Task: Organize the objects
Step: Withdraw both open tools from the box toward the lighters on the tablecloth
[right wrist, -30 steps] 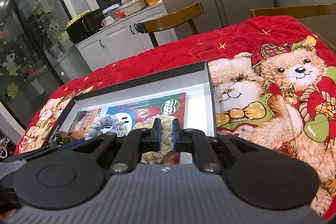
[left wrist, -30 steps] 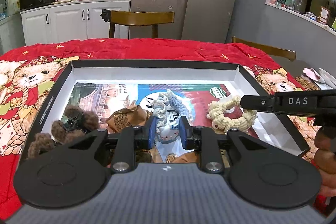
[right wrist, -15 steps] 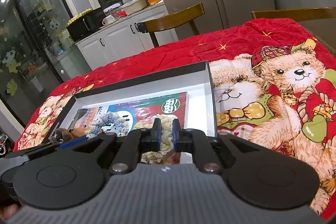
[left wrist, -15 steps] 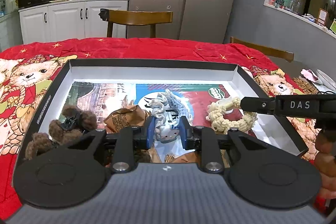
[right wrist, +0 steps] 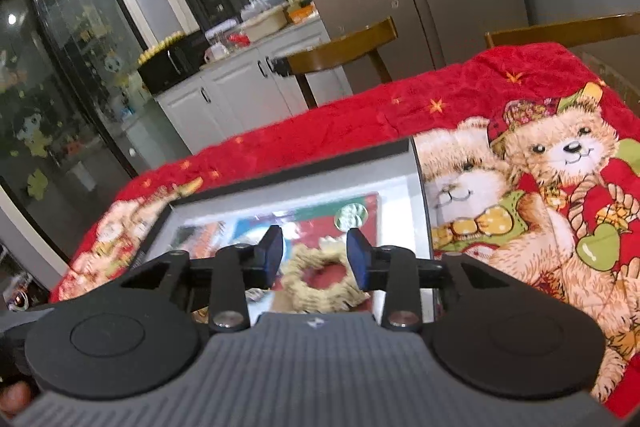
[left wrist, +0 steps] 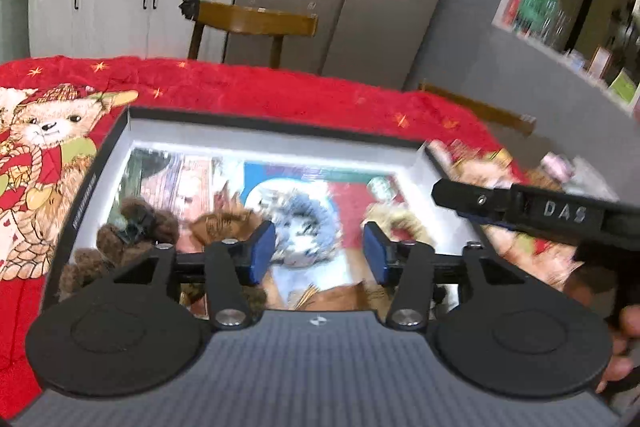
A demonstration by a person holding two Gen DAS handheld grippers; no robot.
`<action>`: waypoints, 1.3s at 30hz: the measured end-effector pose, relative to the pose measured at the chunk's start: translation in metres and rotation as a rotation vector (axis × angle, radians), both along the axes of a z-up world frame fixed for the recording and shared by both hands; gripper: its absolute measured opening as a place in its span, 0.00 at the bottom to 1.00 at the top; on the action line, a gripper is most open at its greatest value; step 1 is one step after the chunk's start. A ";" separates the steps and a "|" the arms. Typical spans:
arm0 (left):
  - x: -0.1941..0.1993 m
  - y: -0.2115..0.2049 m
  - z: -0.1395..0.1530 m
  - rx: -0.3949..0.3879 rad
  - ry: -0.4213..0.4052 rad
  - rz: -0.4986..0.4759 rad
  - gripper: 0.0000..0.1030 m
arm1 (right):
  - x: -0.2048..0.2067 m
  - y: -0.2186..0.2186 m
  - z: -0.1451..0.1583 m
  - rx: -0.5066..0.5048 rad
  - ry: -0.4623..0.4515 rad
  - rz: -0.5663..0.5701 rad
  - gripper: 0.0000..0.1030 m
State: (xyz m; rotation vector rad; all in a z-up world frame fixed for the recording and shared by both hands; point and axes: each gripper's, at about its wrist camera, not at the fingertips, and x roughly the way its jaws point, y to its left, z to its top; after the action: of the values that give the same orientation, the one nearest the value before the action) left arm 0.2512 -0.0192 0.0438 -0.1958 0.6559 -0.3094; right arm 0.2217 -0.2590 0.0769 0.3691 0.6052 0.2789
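A shallow black box [left wrist: 276, 123] with white walls lies on the red bear-print cloth and shows in the right wrist view [right wrist: 420, 203] too. In it lie a blue-grey rope ring [left wrist: 304, 215], a cream rope ring [right wrist: 320, 281], brown fuzzy hair clips [left wrist: 132, 231] and crumpled brown wrappers [left wrist: 220, 221]. My left gripper [left wrist: 318, 253] is open and empty above the blue-grey ring. My right gripper [right wrist: 314, 253] is open and empty above the cream ring; its finger [left wrist: 520, 207] crosses the left wrist view at the right.
The red cloth [right wrist: 540, 187] covers the table around the box. Wooden chairs [left wrist: 252, 23] stand at the far side and another [right wrist: 560, 31] at the right. Cabinets and a fridge are behind.
Both grippers have opened: the left let go of the blue-grey rope ring and the right let go of the cream rope ring. Both cameras moved a little, blurring the box.
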 end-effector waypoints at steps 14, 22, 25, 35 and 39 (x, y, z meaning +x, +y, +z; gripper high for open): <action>-0.061 0.034 0.080 -0.112 -0.136 -0.006 0.82 | -0.063 0.007 0.063 -0.010 -0.203 0.000 0.80; -0.109 0.026 0.056 -0.016 -0.142 0.009 0.82 | -0.105 0.016 0.063 -0.024 -0.297 -0.013 0.82; -0.118 0.021 0.035 -0.034 -0.114 0.020 0.82 | -0.116 0.019 0.057 -0.018 -0.303 -0.014 0.83; -0.109 0.000 -0.028 0.010 0.004 0.050 0.82 | -0.111 0.013 0.029 -0.012 -0.234 0.003 0.83; -0.106 0.002 -0.037 0.024 -0.022 0.091 0.82 | -0.111 0.006 0.016 -0.002 -0.191 -0.008 0.83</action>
State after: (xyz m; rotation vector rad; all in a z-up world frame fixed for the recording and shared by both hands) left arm 0.1456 -0.0170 0.0072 -0.1987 0.6266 -0.2161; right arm 0.1110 -0.2529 0.0926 0.3383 0.4166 0.3017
